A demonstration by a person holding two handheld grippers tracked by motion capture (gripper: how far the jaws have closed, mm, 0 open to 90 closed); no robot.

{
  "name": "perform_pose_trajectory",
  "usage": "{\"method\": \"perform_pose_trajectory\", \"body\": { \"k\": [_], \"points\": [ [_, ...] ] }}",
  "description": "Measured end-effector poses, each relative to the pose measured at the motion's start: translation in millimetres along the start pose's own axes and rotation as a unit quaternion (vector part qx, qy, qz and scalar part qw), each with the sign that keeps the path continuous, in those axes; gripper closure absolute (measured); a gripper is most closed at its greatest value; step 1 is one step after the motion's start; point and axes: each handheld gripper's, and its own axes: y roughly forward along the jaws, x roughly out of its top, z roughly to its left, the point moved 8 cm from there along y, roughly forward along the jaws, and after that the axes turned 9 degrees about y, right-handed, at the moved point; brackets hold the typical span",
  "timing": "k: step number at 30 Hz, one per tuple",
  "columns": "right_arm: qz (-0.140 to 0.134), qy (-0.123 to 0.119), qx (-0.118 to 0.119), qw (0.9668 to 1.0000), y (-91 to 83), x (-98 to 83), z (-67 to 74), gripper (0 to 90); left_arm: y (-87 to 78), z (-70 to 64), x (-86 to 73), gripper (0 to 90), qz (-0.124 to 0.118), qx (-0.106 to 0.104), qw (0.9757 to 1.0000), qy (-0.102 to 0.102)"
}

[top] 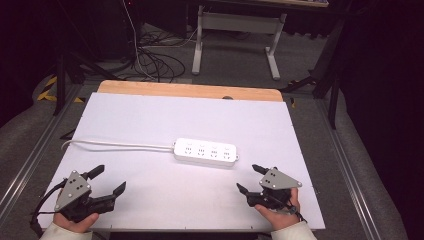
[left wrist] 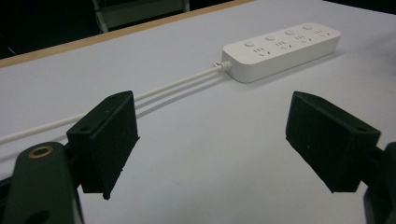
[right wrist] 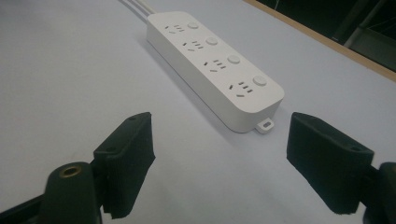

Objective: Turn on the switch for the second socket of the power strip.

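High view: white table (top: 150,115) taking up most of frame, wooden edge running along 12 o'clock side. Power strip (top: 205,152) lying flat near centre, sockets facing up, cord (top: 120,145) trailing off toward 9 o'clock, likely laid so for easy reach from both sides. Left gripper (top: 109,181) waiting at 7 o'clock, jaws gaping wide, gripping nothing. Right gripper (top: 248,179) sitting at 5 o'clock, jaws spread wide, empty, pointing at strip's near end, seemingly readying approach.
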Motion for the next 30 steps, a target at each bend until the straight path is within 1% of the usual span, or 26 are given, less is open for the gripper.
{"method": "perform_pose_trajectory", "body": {
  "k": [3,6,7,10,14,22,24,28,30],
  "points": [
    [0.01,-0.019,-0.006,0.9997,-0.3,4.5,2.0,23.3,0.4,0.0,-0.3,17.3,0.002,0.001,1.0,0.001],
    [0.017,-0.032,0.001,0.9994,-0.3,13.0,7.8,25.5,0.1,0.0,0.0,17.4,0.001,0.002,1.0,0.0],
    [0.018,-0.032,0.004,0.9993,-0.1,16.4,9.6,25.8,0.1,-0.4,0.0,17.4,0.0,0.001,1.0,-0.002],
    [0.017,-0.03,0.015,0.9993,1.3,26.8,12.7,26.5,-0.4,0.0,0.1,17.4,0.0,0.002,1.0,0.001],
    [0.014,-0.028,0.027,0.9992,2.1,38.2,13.3,27.0,-0.6,0.2,0.2,17.6,-0.001,0.002,1.0,-0.001],
    [0.013,-0.035,0.035,0.9987,4.0,53.7,13.2,27.0,-0.7,0.7,0.2,17.7,-0.001,0.005,1.0,-0.001],
    [0.014,-0.039,0.035,0.9985,4.9,57.7,14.6,27.1,-0.8,0.5,0.2,17.7,-0.001,0.004,1.0,-0.001],
    [0.011,-0.059,0.033,0.9977,3.4,70.0,15.4,27.0,-1.1,0.8,0.1,17.8,0.0,0.005,1.0,-0.001],
    [0.007,-0.058,0.034,0.9977,2.2,75.4,14.2,27.0,-1.2,0.8,0.1,17.8,0.0,0.005,1.0,-0.002]
  ]
}}
